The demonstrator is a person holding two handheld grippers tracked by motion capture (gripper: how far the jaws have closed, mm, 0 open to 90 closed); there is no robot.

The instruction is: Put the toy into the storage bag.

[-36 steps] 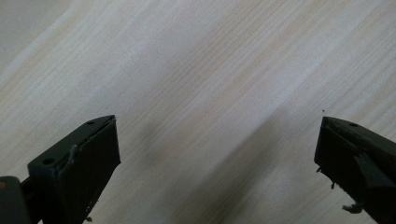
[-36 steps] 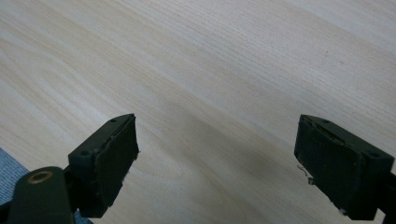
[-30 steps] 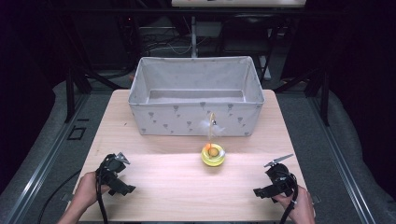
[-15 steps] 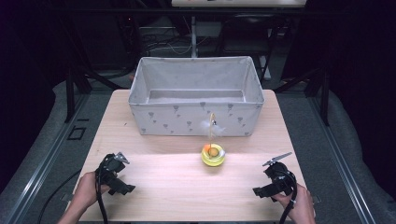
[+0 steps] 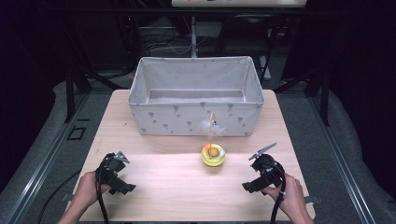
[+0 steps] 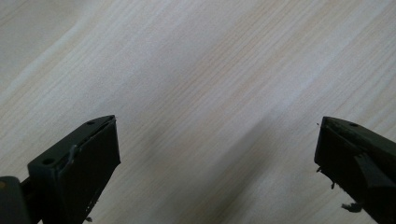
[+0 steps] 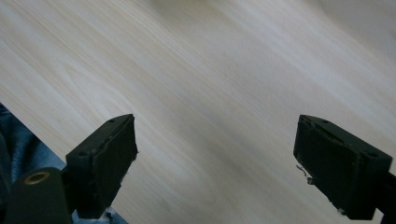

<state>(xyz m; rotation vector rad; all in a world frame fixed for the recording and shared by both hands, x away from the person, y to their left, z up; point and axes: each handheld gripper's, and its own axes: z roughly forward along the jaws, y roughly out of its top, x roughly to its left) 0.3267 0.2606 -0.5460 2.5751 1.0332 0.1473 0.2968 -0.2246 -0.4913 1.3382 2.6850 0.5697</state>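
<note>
My right gripper (image 5: 261, 175) rests at the near right of the counter (image 5: 163, 186), jaws spread wide with nothing between them; my left gripper (image 5: 114, 173) sits at the near left, just as wide and just as empty. The toy (image 5: 213, 155), a small yellow dish with an orange ball and a thin upright wand carrying a feather, stands between them and farther out, just in front of the fabric bin (image 5: 196, 100).

I judge the wand the risk: a reach from either side could clip it and tip or skid the light dish toward the bin wall.

The high view lays out the toy, the bin and both hands. My right gripper view gives bare wood grain between my jaws and a patch of blue cloth (image 7: 18, 154) past the counter edge.
</note>
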